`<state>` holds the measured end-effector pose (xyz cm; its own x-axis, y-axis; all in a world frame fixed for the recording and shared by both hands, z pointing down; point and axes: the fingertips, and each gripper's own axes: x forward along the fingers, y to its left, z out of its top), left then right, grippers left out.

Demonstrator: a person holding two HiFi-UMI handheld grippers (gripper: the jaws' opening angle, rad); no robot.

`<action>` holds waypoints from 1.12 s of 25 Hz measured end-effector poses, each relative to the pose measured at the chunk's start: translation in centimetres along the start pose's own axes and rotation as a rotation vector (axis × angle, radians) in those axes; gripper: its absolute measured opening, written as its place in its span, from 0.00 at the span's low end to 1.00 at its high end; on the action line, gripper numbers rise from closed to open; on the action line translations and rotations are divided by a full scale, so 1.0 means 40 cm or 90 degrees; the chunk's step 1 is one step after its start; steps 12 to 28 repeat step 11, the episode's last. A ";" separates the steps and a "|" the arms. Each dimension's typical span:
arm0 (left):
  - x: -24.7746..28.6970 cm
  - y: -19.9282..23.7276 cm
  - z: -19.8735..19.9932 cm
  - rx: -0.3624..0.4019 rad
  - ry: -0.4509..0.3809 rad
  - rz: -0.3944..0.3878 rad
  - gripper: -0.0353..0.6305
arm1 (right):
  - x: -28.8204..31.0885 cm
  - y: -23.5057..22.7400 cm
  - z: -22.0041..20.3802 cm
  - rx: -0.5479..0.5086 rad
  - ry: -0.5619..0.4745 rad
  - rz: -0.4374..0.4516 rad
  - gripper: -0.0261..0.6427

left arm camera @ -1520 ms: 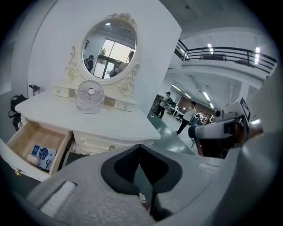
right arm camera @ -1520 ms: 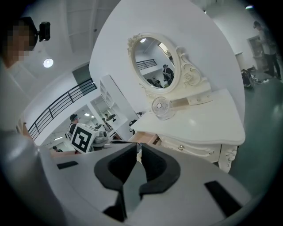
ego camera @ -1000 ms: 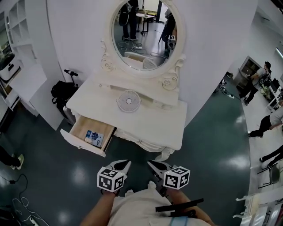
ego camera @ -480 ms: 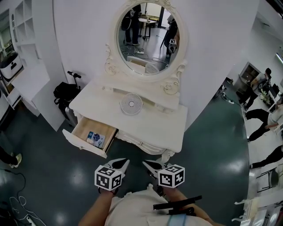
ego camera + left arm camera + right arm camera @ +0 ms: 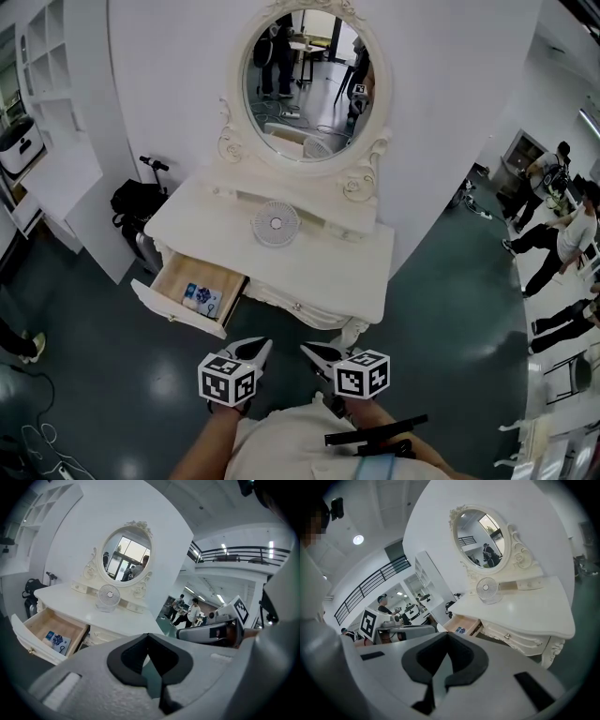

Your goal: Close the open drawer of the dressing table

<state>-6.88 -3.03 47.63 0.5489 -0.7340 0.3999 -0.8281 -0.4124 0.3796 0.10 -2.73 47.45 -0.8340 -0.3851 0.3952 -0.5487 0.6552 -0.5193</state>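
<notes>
The white dressing table (image 5: 323, 262) stands ahead under an oval mirror (image 5: 305, 80). Its left drawer (image 5: 178, 314) is pulled out, wood-lined, with a small blue-printed packet (image 5: 201, 296) lying inside. The drawer (image 5: 54, 630) also shows low at the left in the left gripper view, and small at mid-frame in the right gripper view (image 5: 464, 624). My left gripper (image 5: 261, 345) and right gripper (image 5: 307, 350) hang side by side close to my body, short of the table's front edge. Both are shut with nothing between the jaws (image 5: 149, 637) (image 5: 449, 634).
A small white fan (image 5: 276, 223) stands on the tabletop below the mirror. A black bag and scooter (image 5: 131, 199) lean by the table's left side, next to a white shelf unit (image 5: 52, 141). People (image 5: 553, 234) walk at the far right. Cables (image 5: 37, 441) lie on the floor at the lower left.
Both grippers sit slightly higher and further left in the head view than a second ago. The people at the right have shifted. The drawer has stayed as it was.
</notes>
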 end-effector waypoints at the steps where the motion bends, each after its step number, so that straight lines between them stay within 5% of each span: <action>1: 0.000 0.000 -0.001 -0.002 -0.001 0.000 0.07 | 0.000 0.000 -0.002 0.002 0.000 0.000 0.06; 28: -0.017 -0.006 -0.006 -0.004 -0.002 0.002 0.07 | -0.003 0.014 -0.009 0.003 -0.002 0.002 0.06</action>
